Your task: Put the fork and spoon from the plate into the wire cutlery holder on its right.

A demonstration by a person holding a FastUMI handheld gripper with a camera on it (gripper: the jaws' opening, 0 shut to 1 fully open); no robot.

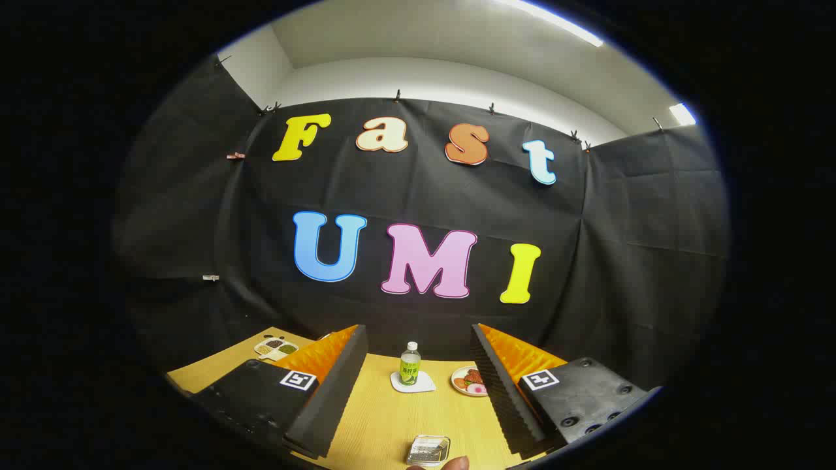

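Gripper (418, 385) open — bottle (410, 363) on coaster (413, 383) beyond.

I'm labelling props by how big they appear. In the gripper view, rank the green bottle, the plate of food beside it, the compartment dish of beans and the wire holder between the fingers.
As they look, largest first:
1. Wire holder, nearest the camera, so it looks bigger.
2. Compartment dish and plate of food, too alike to rank.
3. Green bottle.
The open gripper holds nothing.

Bottle (410, 363) on coaster (413, 382) beyond jaws; food plate (469, 380) right; divided dish (275, 348) far left.
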